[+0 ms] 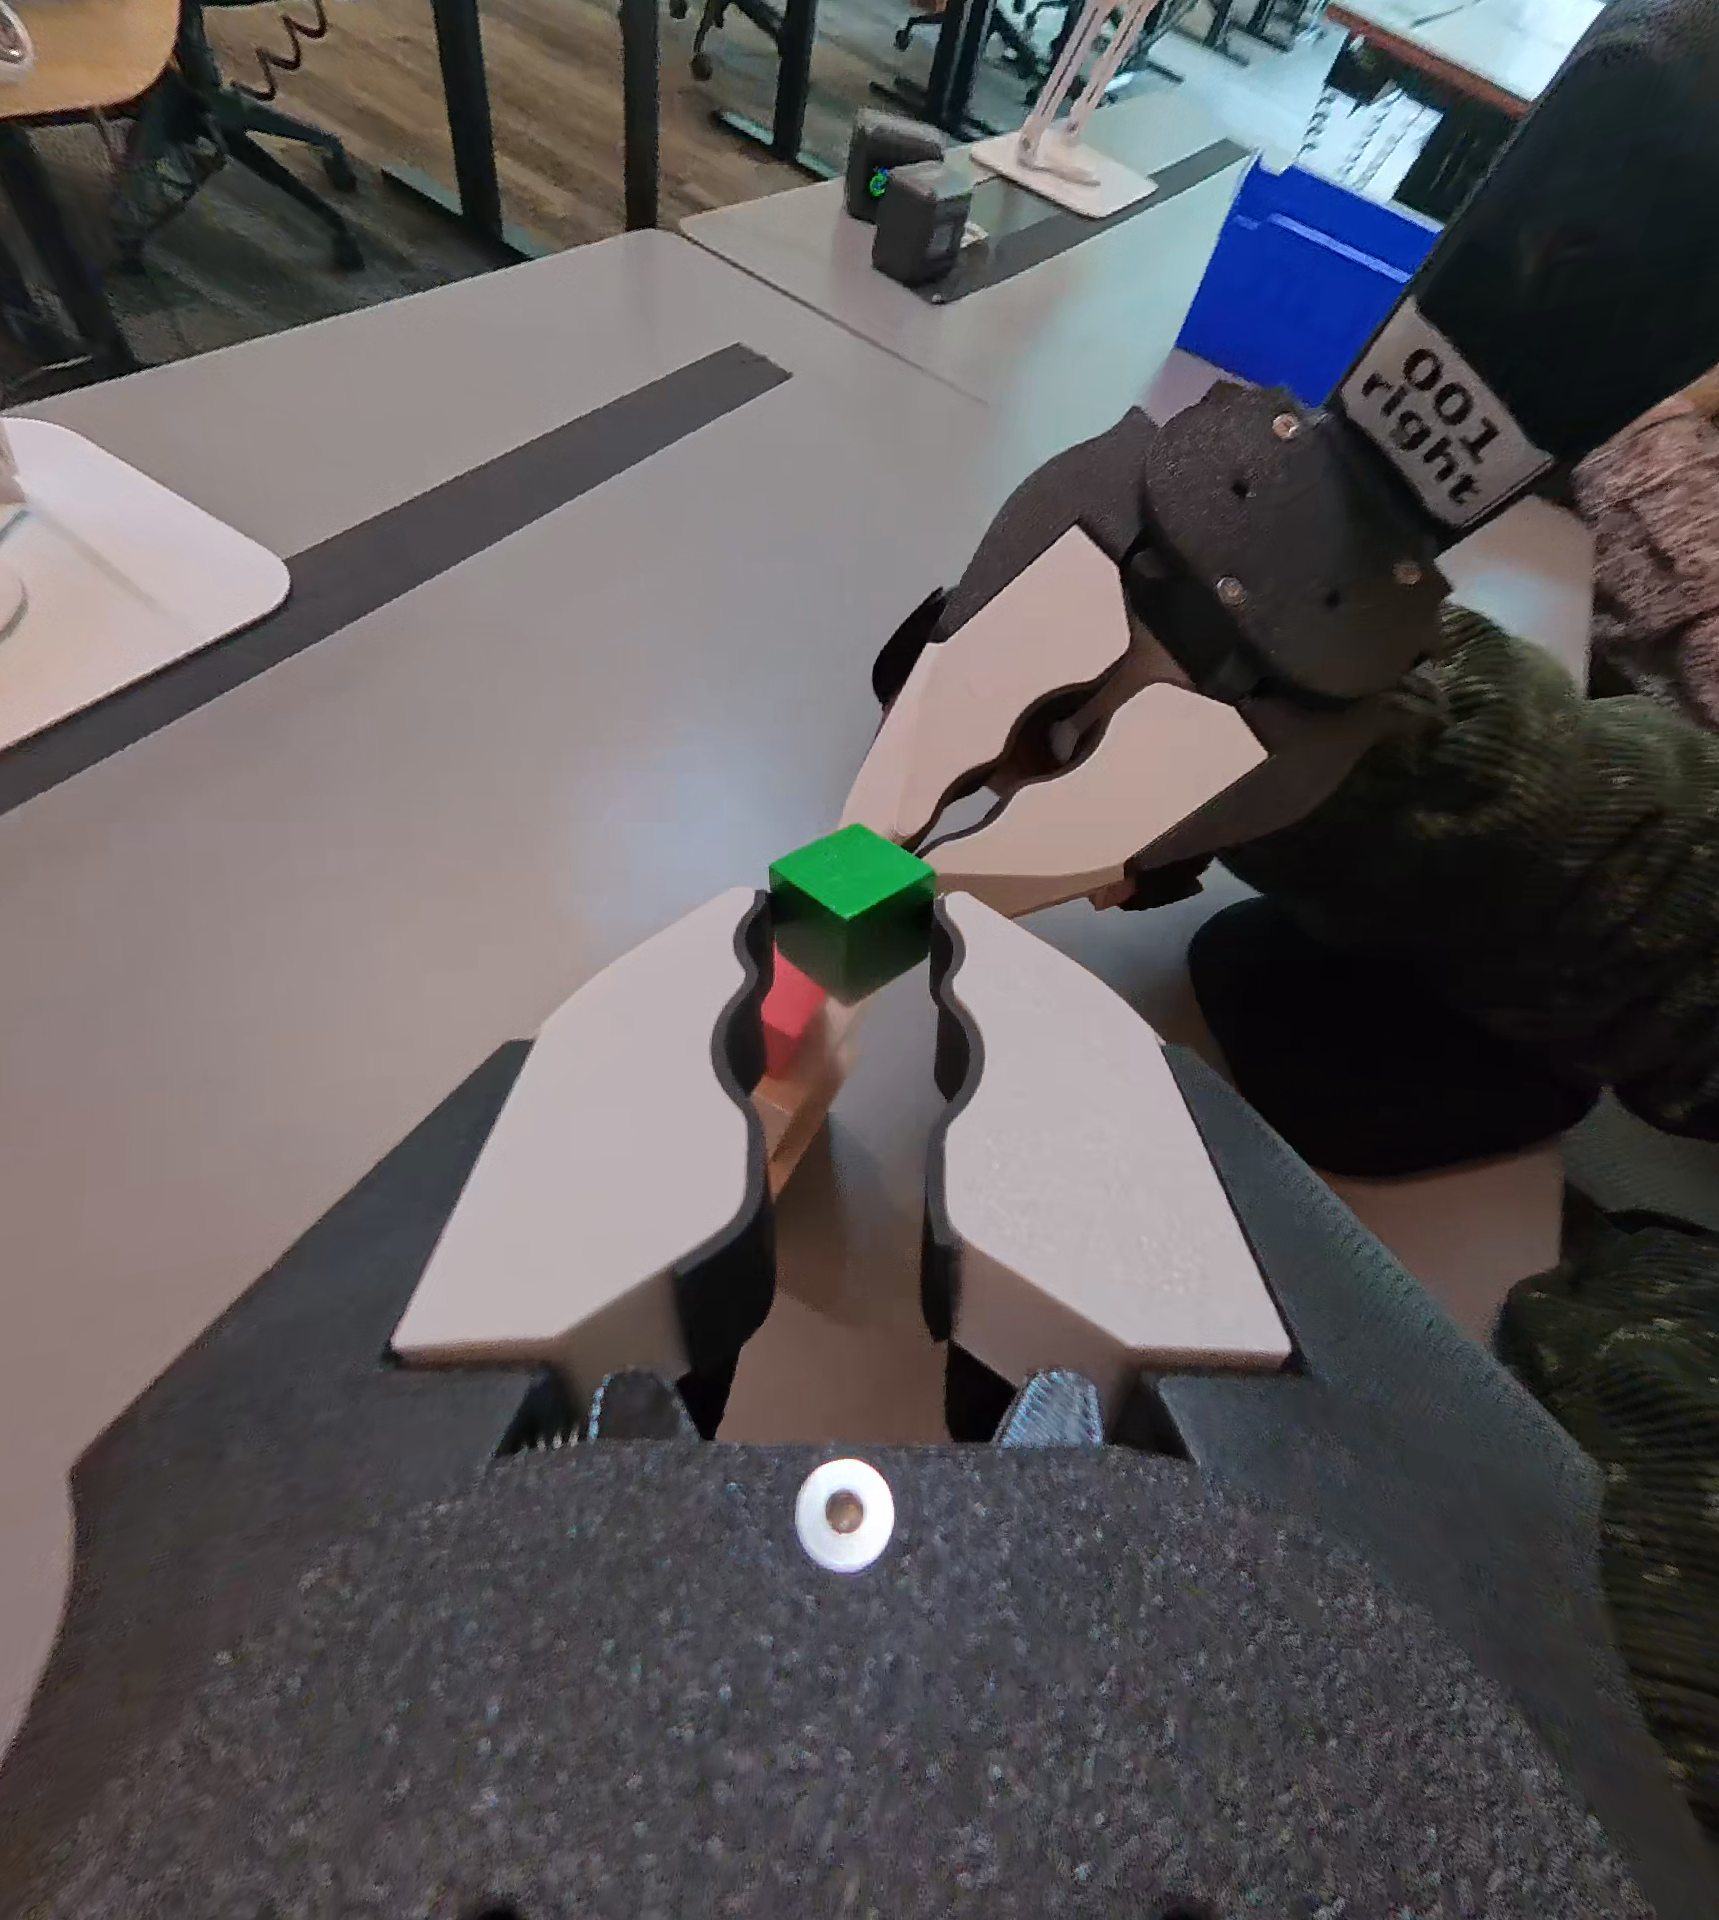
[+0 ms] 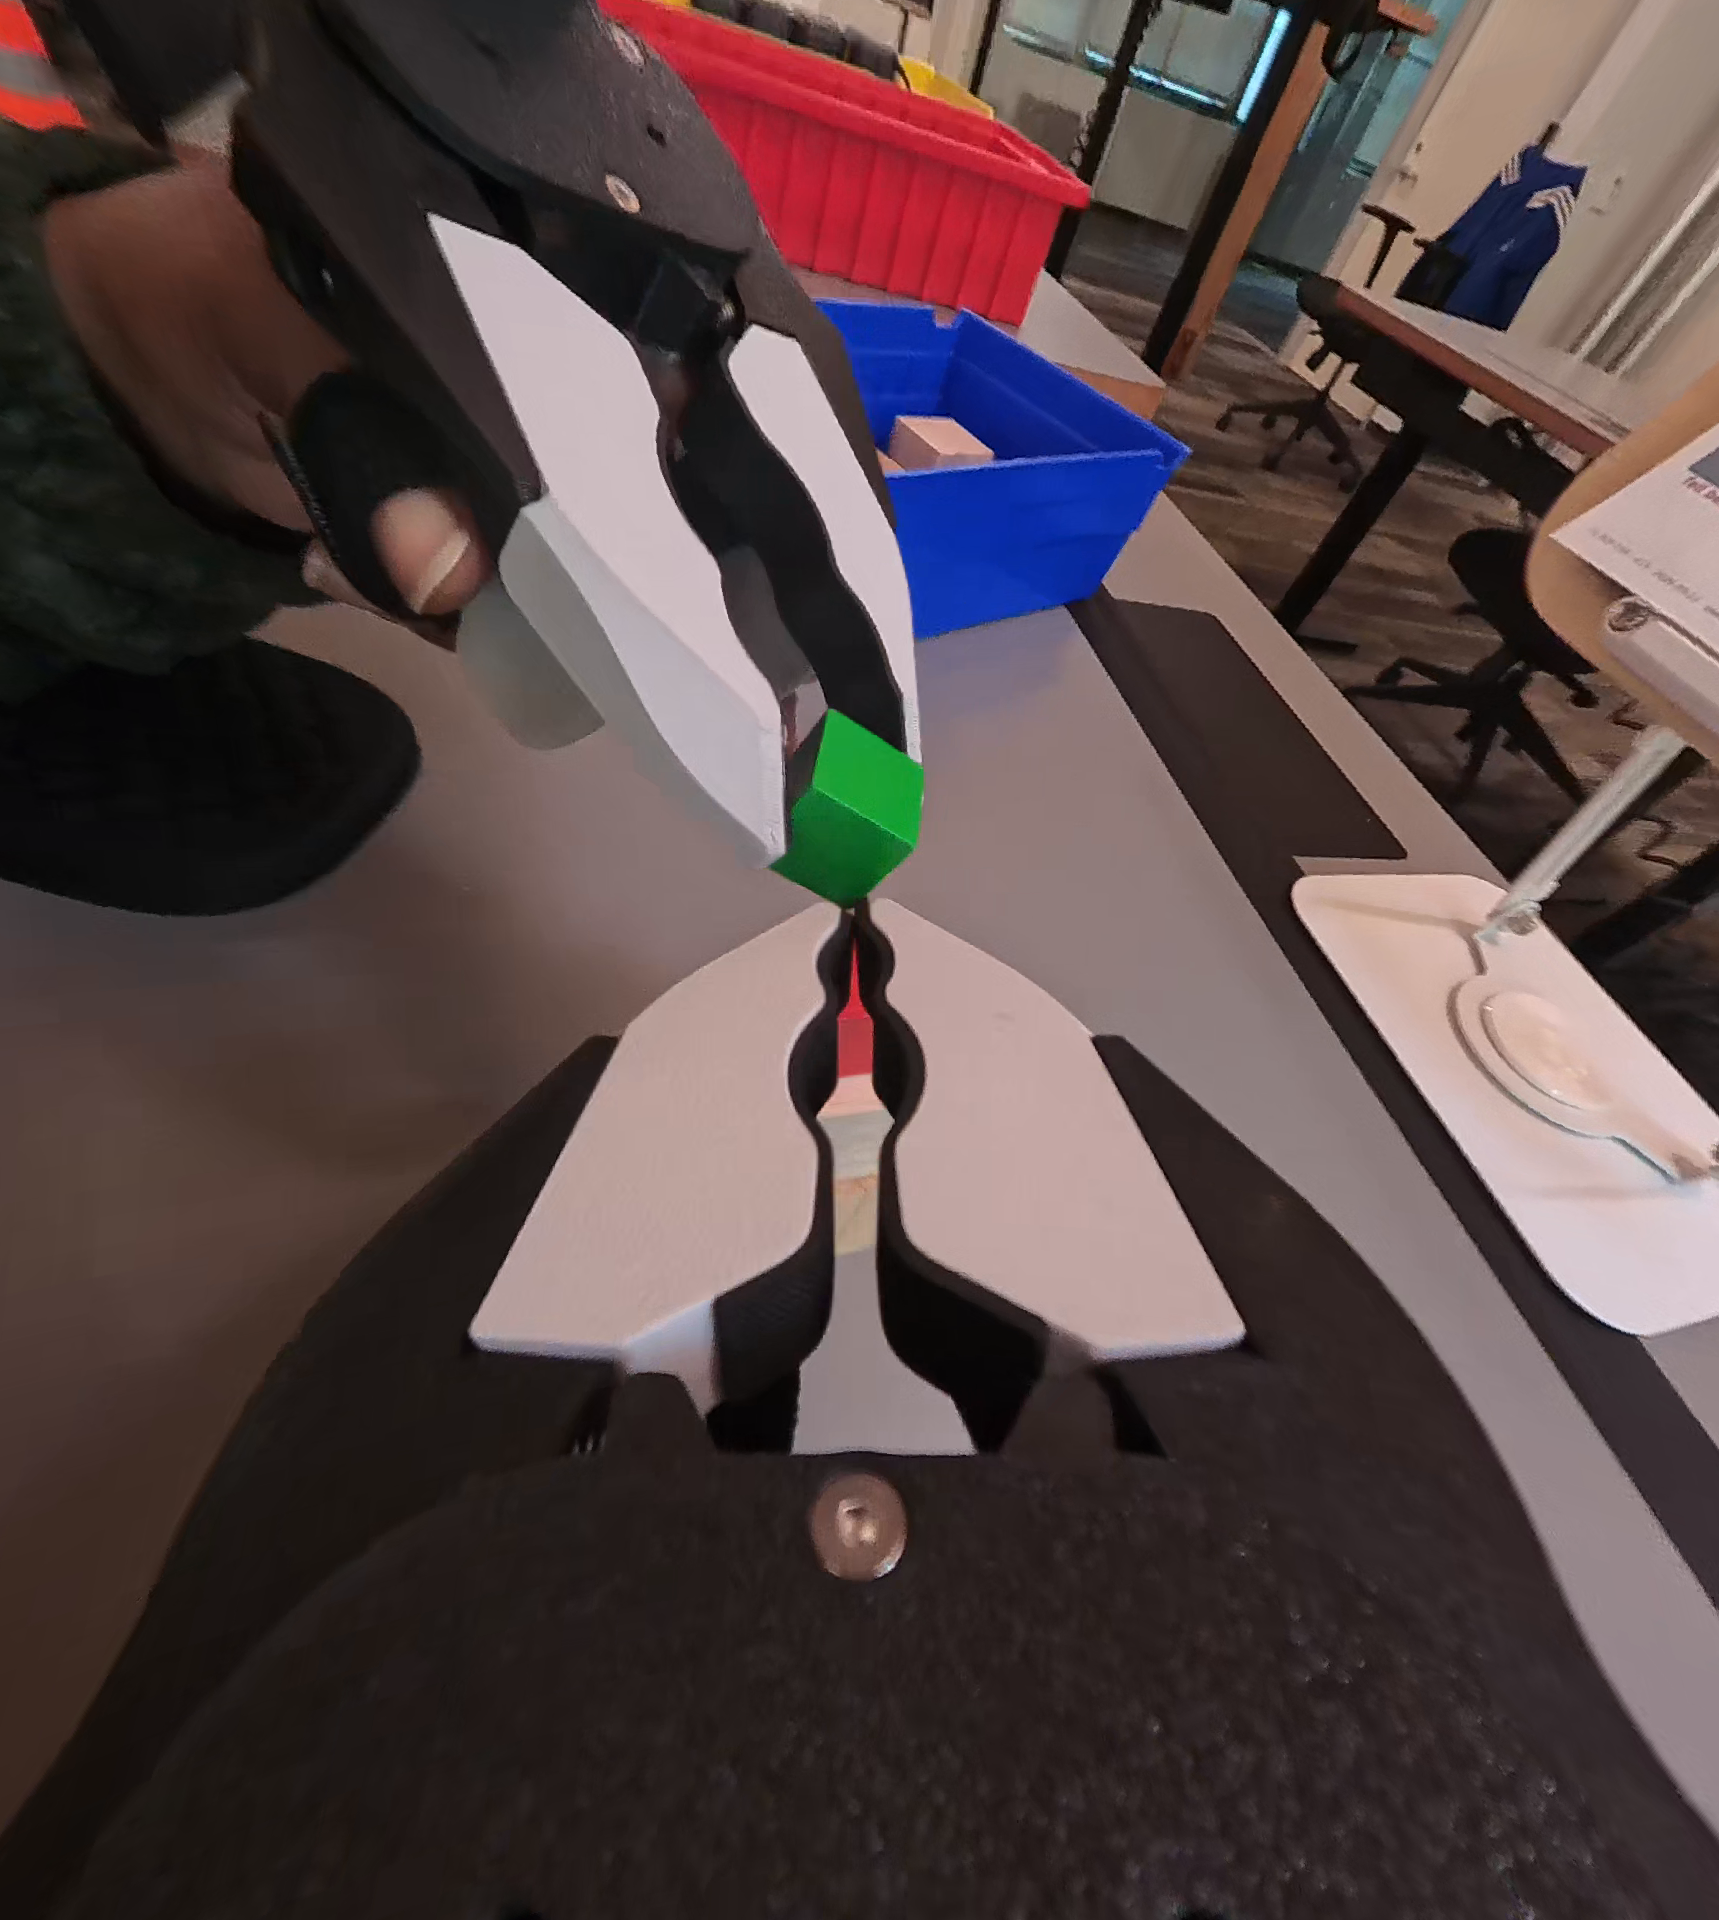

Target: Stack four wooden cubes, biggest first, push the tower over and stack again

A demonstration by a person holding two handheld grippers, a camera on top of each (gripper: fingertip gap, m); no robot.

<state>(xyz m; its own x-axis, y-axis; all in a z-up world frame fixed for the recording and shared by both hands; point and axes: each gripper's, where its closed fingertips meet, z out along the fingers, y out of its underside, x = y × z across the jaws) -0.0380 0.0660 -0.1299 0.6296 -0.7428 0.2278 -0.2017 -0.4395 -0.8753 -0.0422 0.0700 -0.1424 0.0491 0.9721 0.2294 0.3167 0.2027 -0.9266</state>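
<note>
My left gripper [image 1: 850, 920] is shut on a small green cube [image 1: 850, 883], both pads against its sides. The right wrist view shows that gripper [image 2: 839, 800] coming in from the upper left with the green cube [image 2: 855, 821] tilted in its tips, above the grey table [image 1: 367, 883]. Below the green cube stands a red cube [image 1: 787, 1013] on a plain wooden cube [image 1: 803, 1107], both blurred. My right gripper [image 2: 857, 920] is shut with nothing between its pads; its tips [image 1: 922, 844] sit right at the green cube's far edge. Through its finger slot I see the red cube [image 2: 855, 1023].
A blue bin [image 2: 1031, 520] holding a wooden block stands at the table's far side, with a red bin [image 2: 865, 177] behind it. A white stand base [image 1: 76, 582] lies on the table and also shows in the right wrist view [image 2: 1561, 1101]. A dark strip [image 1: 481, 520] crosses the tabletop. Left and right tips are no more than a few centimetres apart.
</note>
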